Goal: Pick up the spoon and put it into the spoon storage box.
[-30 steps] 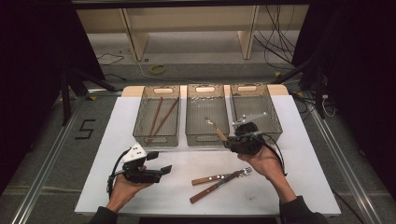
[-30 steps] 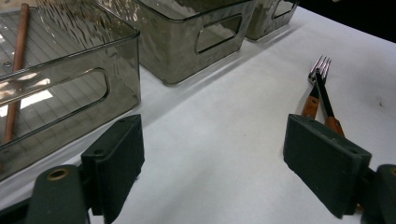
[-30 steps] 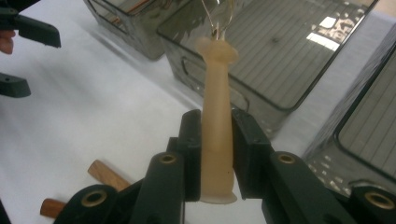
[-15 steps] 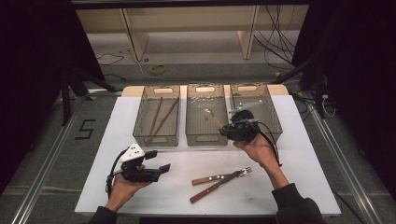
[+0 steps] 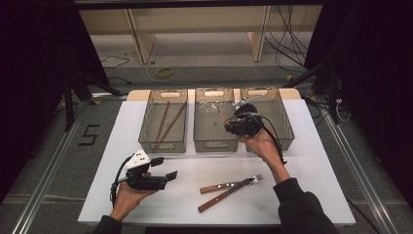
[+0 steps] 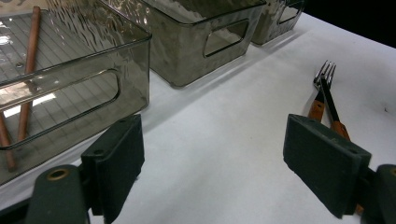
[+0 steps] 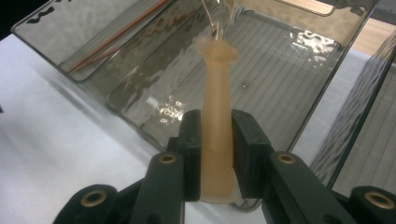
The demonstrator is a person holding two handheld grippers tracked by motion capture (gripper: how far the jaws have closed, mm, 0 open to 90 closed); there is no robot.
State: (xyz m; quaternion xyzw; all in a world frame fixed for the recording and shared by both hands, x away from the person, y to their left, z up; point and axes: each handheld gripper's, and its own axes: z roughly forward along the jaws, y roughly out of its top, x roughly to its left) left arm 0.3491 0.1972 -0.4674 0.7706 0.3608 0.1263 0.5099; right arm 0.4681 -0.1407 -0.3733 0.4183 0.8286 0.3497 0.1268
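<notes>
My right gripper (image 7: pixel 215 154) clamps a pale-handled utensil (image 7: pixel 216 121), probably a spoon, its long axis pointing ahead into the middle bin (image 7: pixel 299 70). My left gripper (image 6: pixel 215 163) hangs open, nearer the two forks (image 6: pixel 327 100) on the table.

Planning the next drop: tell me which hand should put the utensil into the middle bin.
Right. The right gripper is clamped on the wooden-handled utensil above the middle bin; the left gripper is open over the table.
</notes>
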